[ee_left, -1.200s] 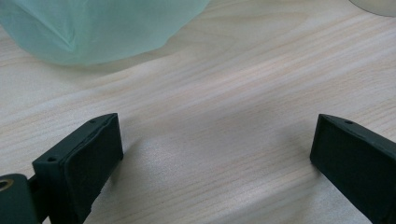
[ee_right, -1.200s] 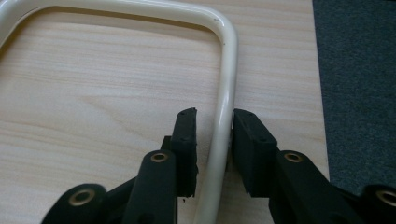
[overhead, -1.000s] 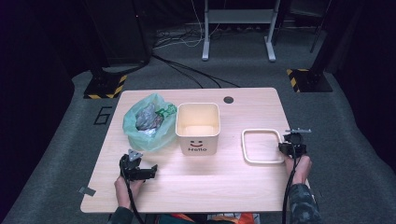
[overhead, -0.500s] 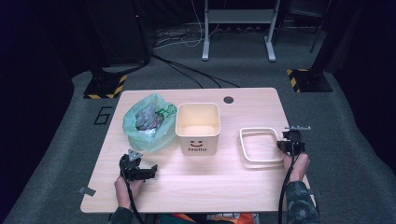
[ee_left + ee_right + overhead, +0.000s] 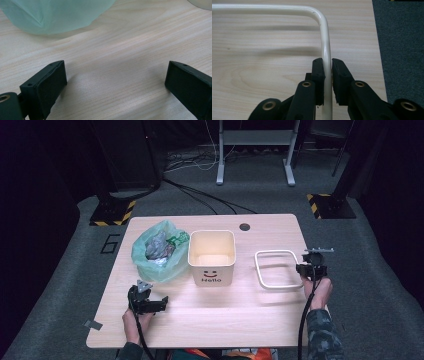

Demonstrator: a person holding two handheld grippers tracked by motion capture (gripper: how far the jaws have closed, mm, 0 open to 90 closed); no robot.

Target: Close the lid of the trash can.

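Item: white frame (image 5: 276, 269), a rounded square loop of thin tube, at 3 o'clock of the cream bin (image 5: 211, 257) on the counter (image 5: 240, 320). Right claw (image 5: 328, 65) is narrowed onto the frame's right-hand bar, pads pressing it from both sides. Change noted: against the frames a second earlier, the right hand sits slightly higher in the high view and the frame casts a shadow beneath its gripped side, so that edge reads as lifted off the counter; the far side's contact cannot be told. Left claw (image 5: 115, 82) is unchanged, jaws wide apart and holding nothing, low over bare wood at 6 o'clock of the green bag (image 5: 156, 251). Reading: pick-up of the frame is under way, probably toward the bin.
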